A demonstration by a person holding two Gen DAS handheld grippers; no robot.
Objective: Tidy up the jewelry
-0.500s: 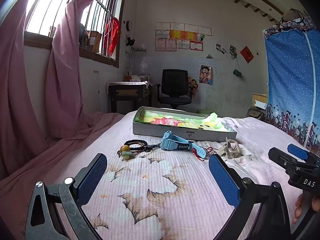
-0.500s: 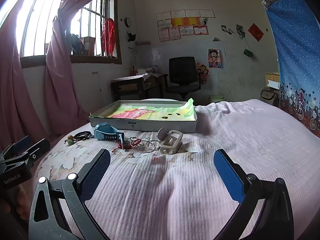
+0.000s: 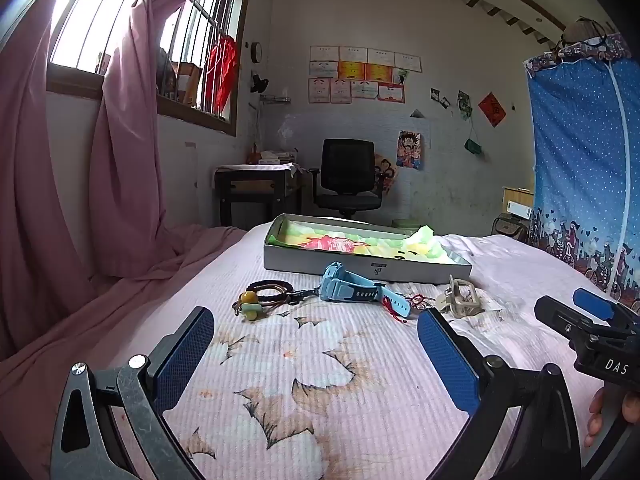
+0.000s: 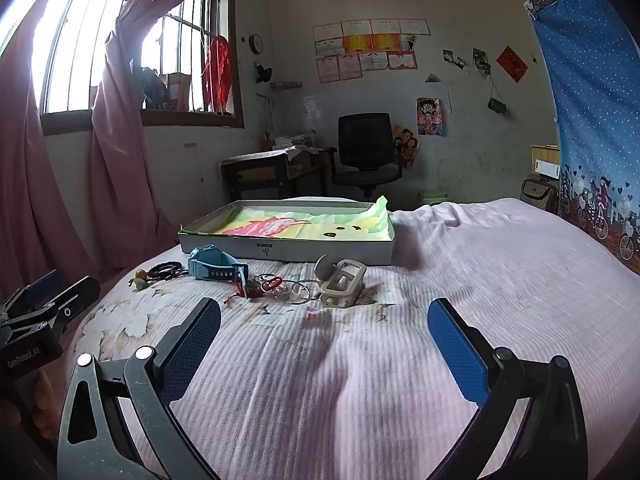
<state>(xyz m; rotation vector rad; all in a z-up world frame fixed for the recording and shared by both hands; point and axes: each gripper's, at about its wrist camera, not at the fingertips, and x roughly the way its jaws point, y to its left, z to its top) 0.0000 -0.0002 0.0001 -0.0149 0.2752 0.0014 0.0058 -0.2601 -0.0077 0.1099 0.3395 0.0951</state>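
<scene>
Jewelry lies in a row on the pink bed in front of a flat grey box [image 3: 360, 270] [image 4: 280, 250] lined with coloured paper. From left: dark cord bracelets with beads [image 3: 264, 298] [image 4: 160, 270], a blue watch [image 3: 352, 286] [image 4: 214, 264], a red string bracelet [image 3: 404, 304] [image 4: 268, 284], metal rings [image 4: 302, 290], a beige hair claw [image 3: 460, 300] [image 4: 344, 284]. My left gripper [image 3: 316, 354] is open and empty, short of the row. My right gripper [image 4: 324, 348] is open and empty, short of the claw.
A pink curtain [image 3: 80, 200] hangs along the bed's left side. A desk [image 3: 256, 188] and a black chair [image 3: 348, 176] stand beyond the bed. A blue curtain [image 3: 584, 180] hangs at right. The right gripper shows in the left wrist view [image 3: 592, 328].
Both grippers have edged slightly toward the jewelry. Nothing on the bed has moved.
</scene>
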